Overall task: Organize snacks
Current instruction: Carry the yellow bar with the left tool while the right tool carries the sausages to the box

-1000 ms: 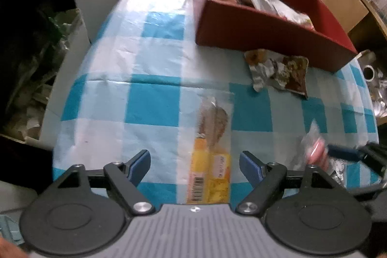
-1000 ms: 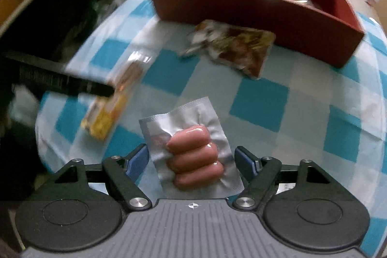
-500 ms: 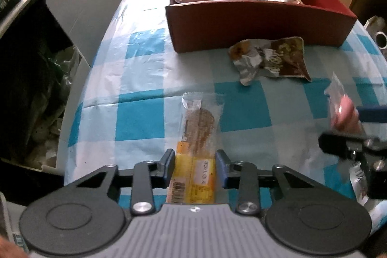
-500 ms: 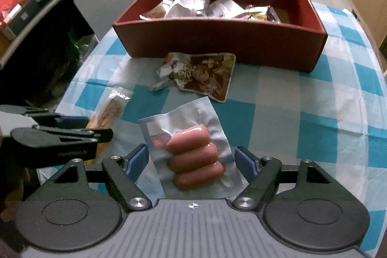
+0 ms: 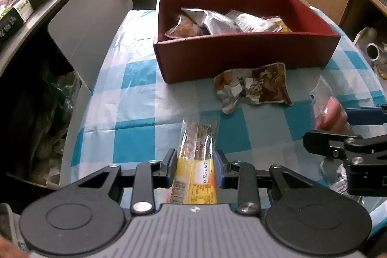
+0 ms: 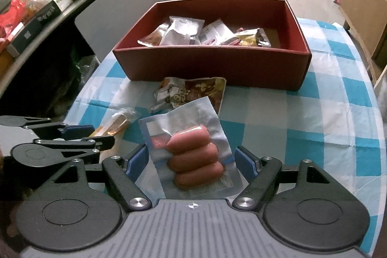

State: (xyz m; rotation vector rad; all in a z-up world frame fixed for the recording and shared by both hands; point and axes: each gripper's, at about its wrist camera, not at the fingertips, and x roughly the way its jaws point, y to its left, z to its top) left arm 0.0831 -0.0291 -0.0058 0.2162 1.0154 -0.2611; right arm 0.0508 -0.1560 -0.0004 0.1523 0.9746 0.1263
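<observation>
My left gripper point(image 5: 195, 165) is shut on a long yellow-and-clear snack bar packet point(image 5: 197, 161) and holds it above the checked tablecloth point(image 5: 135, 139). My right gripper point(image 6: 191, 161) is shut on a vacuum pack of three sausages point(image 6: 193, 156), also lifted; that pack shows at the right of the left wrist view point(image 5: 326, 110). A red box point(image 6: 217, 64) with several snack packets stands ahead of both grippers. A crumpled brown foil packet point(image 6: 193, 91) lies on the cloth in front of the box. The left gripper shows at the left of the right wrist view point(image 6: 79, 134).
The table's left edge drops to dark clutter and a grey panel point(image 5: 89, 23). A counter with boxes and bags point(image 6: 48, 4) runs along the left. A wooden cabinet point(image 6: 362, 6) stands at the right. Foil wrappers point(image 5: 338, 173) lie under the right gripper.
My left gripper closed on the snack bar packet and lifted it. Both grippers rose and tilted up toward the red box, each carrying its packet.
</observation>
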